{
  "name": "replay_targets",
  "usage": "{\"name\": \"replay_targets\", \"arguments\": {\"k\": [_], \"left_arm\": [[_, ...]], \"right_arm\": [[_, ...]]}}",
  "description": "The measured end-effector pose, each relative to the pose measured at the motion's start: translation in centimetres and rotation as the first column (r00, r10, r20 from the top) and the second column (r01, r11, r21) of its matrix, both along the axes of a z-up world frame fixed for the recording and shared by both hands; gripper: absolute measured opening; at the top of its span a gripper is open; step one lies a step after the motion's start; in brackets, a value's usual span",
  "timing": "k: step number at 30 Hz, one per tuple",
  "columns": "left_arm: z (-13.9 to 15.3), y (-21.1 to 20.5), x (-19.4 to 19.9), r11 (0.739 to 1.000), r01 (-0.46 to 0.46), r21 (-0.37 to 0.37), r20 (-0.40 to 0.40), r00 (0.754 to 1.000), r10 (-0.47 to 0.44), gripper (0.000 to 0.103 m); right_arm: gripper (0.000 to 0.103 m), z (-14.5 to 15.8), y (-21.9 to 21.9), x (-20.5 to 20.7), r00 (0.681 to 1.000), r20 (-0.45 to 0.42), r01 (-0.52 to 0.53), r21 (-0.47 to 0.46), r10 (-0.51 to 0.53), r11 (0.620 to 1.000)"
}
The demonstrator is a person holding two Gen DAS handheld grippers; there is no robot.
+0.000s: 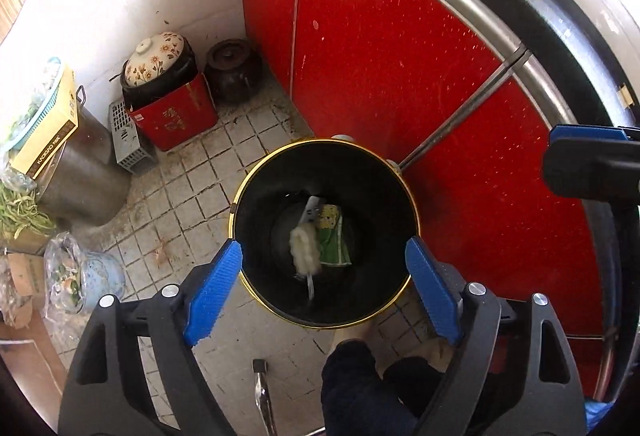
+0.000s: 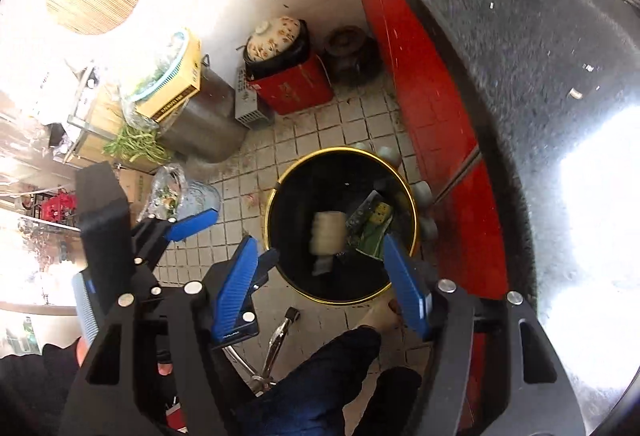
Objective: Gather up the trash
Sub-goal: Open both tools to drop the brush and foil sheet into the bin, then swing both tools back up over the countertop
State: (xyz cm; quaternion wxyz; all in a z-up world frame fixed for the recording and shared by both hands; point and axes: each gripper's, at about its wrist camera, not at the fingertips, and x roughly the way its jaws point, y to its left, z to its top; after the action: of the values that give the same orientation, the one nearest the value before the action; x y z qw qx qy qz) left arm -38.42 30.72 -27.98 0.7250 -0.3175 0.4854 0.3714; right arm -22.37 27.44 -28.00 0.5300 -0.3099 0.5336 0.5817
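Both grippers, left gripper (image 1: 324, 286) and right gripper (image 2: 320, 286), are held spread and empty over bin (image 1: 256, 180); white wad (image 1: 305, 250) and green wrapper (image 1: 334, 240) are inside; clearance from rim is advised.

Left claw (image 1: 324, 288) points down over black bin (image 1: 256, 192) with gold rim, blue pads spread wide at 8 and 4 o'clock of bin mouth, nothing between them. Inside bin: white fluffy piece (image 1: 304, 250), green wrapper (image 1: 334, 240) just beside it. Red cabinet doors (image 1: 400, 56) at 1 o'clock. Floral-lidded pot (image 1: 154, 58) on red box (image 1: 176, 120) at 10 o'clock. Tiled floor (image 1: 192, 188) grimy.
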Motion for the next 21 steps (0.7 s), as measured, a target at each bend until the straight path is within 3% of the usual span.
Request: {"name": "replay_targets", "arguments": {"k": [3, 5, 9, 14, 15, 18, 20, 21], "left_arm": [[1.4, -0.2, 0.0, 1.0, -0.001, 0.018, -0.006, 1.0, 0.001, 0.086], [2.7, -0.5, 0.4, 0.999, 0.002, 0.033, -0.007, 1.0, -0.002, 0.093], [6.2, -1.5, 2.3, 0.995, 0.048, 0.084, -0.055, 0.998, -0.044, 0.094], [11.5, -4.2, 7.9, 0.965, 0.214, 0.152, 0.019, 0.975, -0.22, 0.094], [12.4, -5.0, 9.4, 0.951, 0.261, 0.167, 0.027, 0.963, -0.269, 0.094], [15.1, -8.3, 15.0, 0.88, 0.424, 0.215, 0.056, 0.894, -0.444, 0.094], [16.9, -11.2, 19.2, 0.808, 0.539, 0.24, 0.071, 0.82, -0.568, 0.094], [17.8, -13.0, 21.6, 0.759, 0.599, 0.255, 0.076, 0.77, -0.634, 0.094]], "right_arm": [[0.064, 1.1, -0.3, -0.1, 1.0, 0.003, -0.008, 0.016, 0.008, 1.0], [0.07, 2.5, -0.9, 0.1, 1.0, 0.006, -0.009, 0.035, 0.009, 0.999], [0.083, 6.6, -3.3, 1.6, 0.999, 0.031, 0.019, 0.096, -0.022, 0.995], [0.09, 13.2, -9.4, 6.5, 0.98, 0.098, 0.149, 0.196, -0.171, 0.969], [0.09, 14.3, -10.9, 7.7, 0.971, 0.112, 0.185, 0.214, -0.212, 0.959], [0.09, 17.7, -16.5, 11.7, 0.913, 0.158, 0.325, 0.273, -0.375, 0.906], [0.09, 19.7, -21.2, 14.3, 0.848, 0.174, 0.434, 0.315, -0.501, 0.844], [0.09, 20.5, -23.5, 15.4, 0.808, 0.187, 0.485, 0.329, -0.559, 0.81]]}}
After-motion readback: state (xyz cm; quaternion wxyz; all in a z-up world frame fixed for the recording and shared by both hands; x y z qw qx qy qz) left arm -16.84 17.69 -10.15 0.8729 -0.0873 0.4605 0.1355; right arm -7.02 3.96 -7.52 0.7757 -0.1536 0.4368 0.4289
